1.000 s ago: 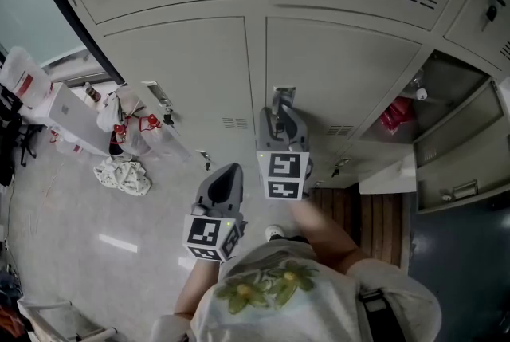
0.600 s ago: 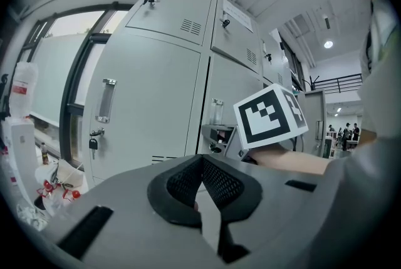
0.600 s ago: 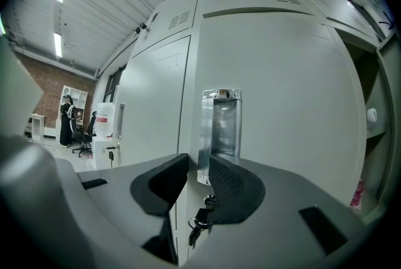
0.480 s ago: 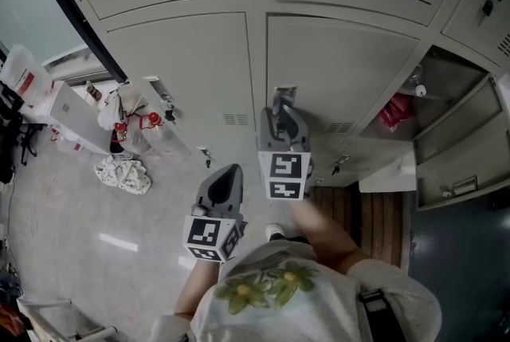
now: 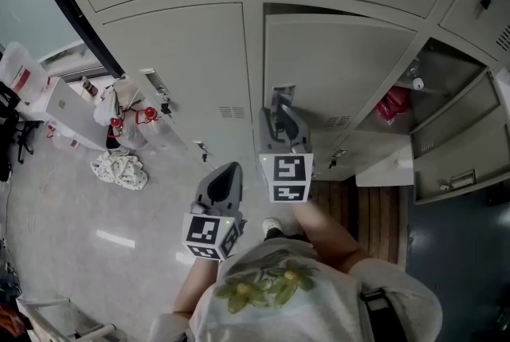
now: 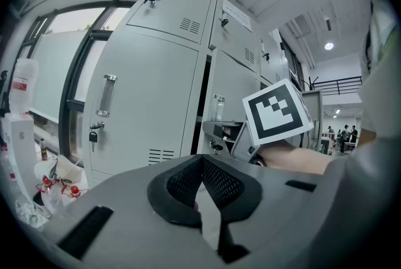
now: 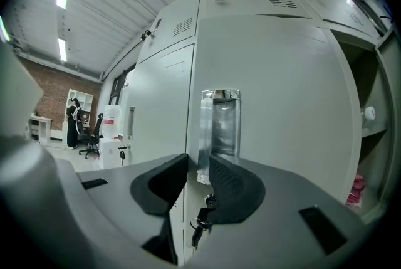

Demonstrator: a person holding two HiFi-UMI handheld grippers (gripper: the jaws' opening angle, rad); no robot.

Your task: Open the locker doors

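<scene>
The middle locker door [image 5: 339, 65] is grey, with a clear handle [image 5: 280, 96] at its left edge. A dark slit shows along its top edge. My right gripper [image 5: 279, 112] reaches level to that handle. In the right gripper view the handle [image 7: 219, 126] has its left edge pinched between the pads, and my right gripper [image 7: 197, 167] is shut on it. A key [image 7: 199, 219] hangs in the lock below. Lower left, away from the lockers, my left gripper [image 5: 229, 173] hangs free. The left gripper view shows my left gripper [image 6: 202, 160] shut and holding nothing.
The locker to the right [image 5: 446, 89] stands open with a red bag [image 5: 396, 107] inside, and its door [image 5: 454, 173] is swung out. The left locker door [image 5: 175, 61] is closed and carries a padlock [image 6: 93, 136]. Bags and a white cloth [image 5: 119, 169] lie on the floor at the left.
The middle locker door has come slightly away from its frame, and a dark gap now shows along its top edge. Both grippers have hardly shifted.
</scene>
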